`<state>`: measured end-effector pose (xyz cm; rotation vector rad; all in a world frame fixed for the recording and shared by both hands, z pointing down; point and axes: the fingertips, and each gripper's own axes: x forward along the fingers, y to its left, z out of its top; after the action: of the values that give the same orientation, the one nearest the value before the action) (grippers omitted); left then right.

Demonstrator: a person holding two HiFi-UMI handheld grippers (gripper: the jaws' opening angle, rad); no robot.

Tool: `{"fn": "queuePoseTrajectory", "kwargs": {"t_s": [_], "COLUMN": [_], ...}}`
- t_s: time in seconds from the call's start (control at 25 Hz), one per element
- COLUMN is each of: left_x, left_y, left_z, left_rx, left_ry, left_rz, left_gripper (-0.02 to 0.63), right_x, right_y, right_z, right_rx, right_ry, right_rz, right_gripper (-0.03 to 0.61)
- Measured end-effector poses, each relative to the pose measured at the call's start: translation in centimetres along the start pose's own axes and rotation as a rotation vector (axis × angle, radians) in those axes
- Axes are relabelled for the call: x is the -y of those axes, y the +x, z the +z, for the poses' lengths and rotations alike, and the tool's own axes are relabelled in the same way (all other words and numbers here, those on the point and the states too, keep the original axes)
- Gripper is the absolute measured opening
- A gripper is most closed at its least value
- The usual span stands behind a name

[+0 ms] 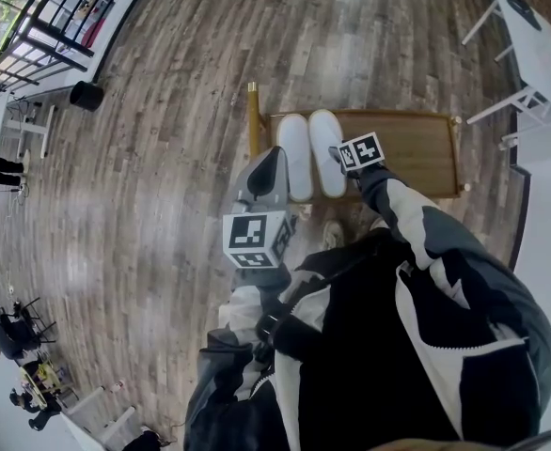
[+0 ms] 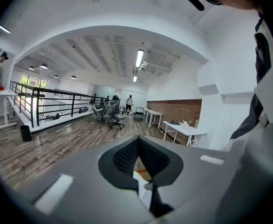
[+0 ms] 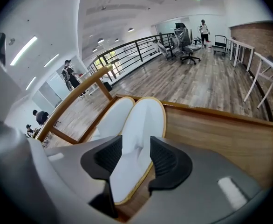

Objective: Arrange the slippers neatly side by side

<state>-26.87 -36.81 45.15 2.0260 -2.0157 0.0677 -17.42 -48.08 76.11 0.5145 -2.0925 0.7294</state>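
Two white slippers lie side by side, touching, on a low wooden table (image 1: 417, 148): the left slipper (image 1: 299, 163) and the right slipper (image 1: 324, 144). My right gripper (image 1: 339, 158) points steeply down at the right slipper's heel end. In the right gripper view its jaws (image 3: 136, 149) stand open, with the right slipper (image 3: 143, 120) lying between the pads and the left slipper (image 3: 111, 120) beside it on the table (image 3: 211, 134). My left gripper (image 1: 277, 156) is held up in front of the left slipper, nearly level. Its jaws (image 2: 137, 160) are shut with nothing in them.
The table has a raised wooden rail (image 3: 71, 106) at its left end. A black bin (image 1: 86, 95) and a metal railing (image 1: 40, 36) stand far left. A white table (image 1: 539, 45) stands far right. Office chairs (image 3: 187, 45) and people are far off across the wood floor.
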Motion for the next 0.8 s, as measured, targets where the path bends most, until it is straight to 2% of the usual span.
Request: {"fn": "queuePoseTrajectory", "kwargs": {"t_s": [0.08, 0.16, 0.28, 0.36, 0.48, 0.6, 0.72, 0.8], "left_x": [0.0, 0.1, 1.1, 2.5, 5.0, 7.7, 10.2, 11.4], "left_y": [0.4, 0.7, 2.0, 3.2, 5.0, 6.4, 7.6, 8.1], "left_z": [0.3, 0.9, 1.9, 2.6, 3.9, 5.0, 6.1, 6.6], "left_rx": [0.01, 0.022, 0.042, 0.055, 0.071, 0.081, 0.09, 0.098], "left_ry": [-0.007, -0.013, -0.003, 0.01, 0.029, 0.05, 0.076, 0.086], "left_rz": [-0.017, -0.036, -0.074, -0.112, -0.174, -0.23, -0.294, -0.318], "left_gripper": [0.018, 0.018, 0.018, 0.018, 0.018, 0.018, 0.017, 0.018], "right_x": [-0.5, -1.5, -2.5, -2.6, -3.1, -3.9, -4.6, -4.9], "right_y": [-1.3, -3.6, -8.9, -13.5, -20.9, -27.8, -33.2, -35.3], "right_z": [1.3, 3.3, 6.9, 8.9, 11.1, 12.9, 13.8, 13.8], "right_rx": [0.045, 0.119, 0.286, 0.406, 0.565, 0.698, 0.799, 0.829], "right_ry": [-0.012, -0.025, -0.035, -0.044, -0.087, -0.176, -0.239, -0.274], "right_rz": [0.007, 0.023, 0.048, 0.05, 0.052, 0.021, -0.035, -0.067], "right_gripper": [0.18, 0.135, 0.04, 0.003, 0.002, 0.003, 0.002, 0.002]}}
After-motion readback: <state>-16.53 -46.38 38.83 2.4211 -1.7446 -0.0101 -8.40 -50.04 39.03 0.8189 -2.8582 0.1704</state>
